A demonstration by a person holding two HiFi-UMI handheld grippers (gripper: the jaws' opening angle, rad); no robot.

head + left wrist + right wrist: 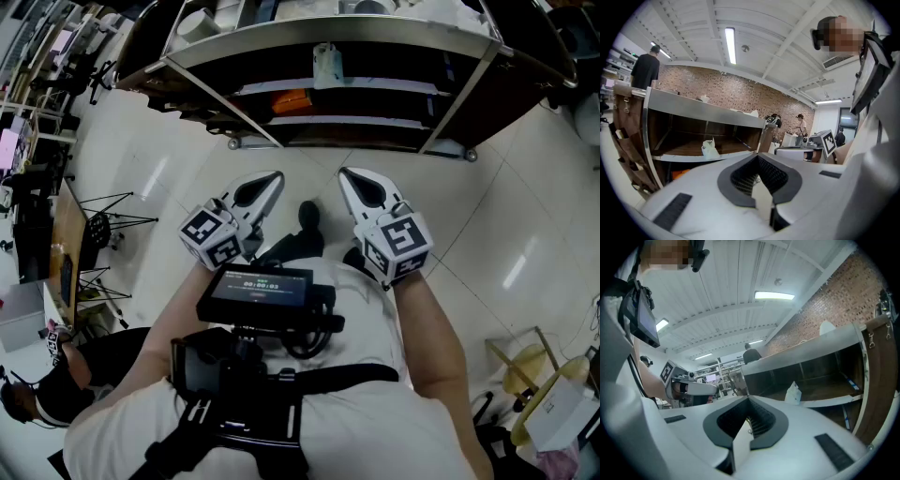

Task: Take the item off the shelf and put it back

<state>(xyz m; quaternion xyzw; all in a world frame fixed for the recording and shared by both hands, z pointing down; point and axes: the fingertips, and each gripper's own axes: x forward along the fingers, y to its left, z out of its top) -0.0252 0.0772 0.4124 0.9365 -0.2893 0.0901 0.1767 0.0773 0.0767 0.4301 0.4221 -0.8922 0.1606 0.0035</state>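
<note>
A small white pouch [327, 66] stands upright on the middle board of a metal-framed shelf [328, 36]. It also shows in the left gripper view [709, 149] and in the right gripper view [792, 393]. My left gripper [274, 178] and right gripper [348, 174] are side by side close to my chest, well short of the shelf, both pointing at it. Each has its jaws together with nothing between them. The left gripper's jaws [757, 157] and the right gripper's jaws [749, 400] meet at the tips.
An orange object [292, 100] lies on the lower shelf board, and white things [200, 22] sit on the top board. A recording screen [258, 286] hangs at my chest. A black tripod [105, 223] stands at the left. A person in black [645, 70] stands by the shelf's left end.
</note>
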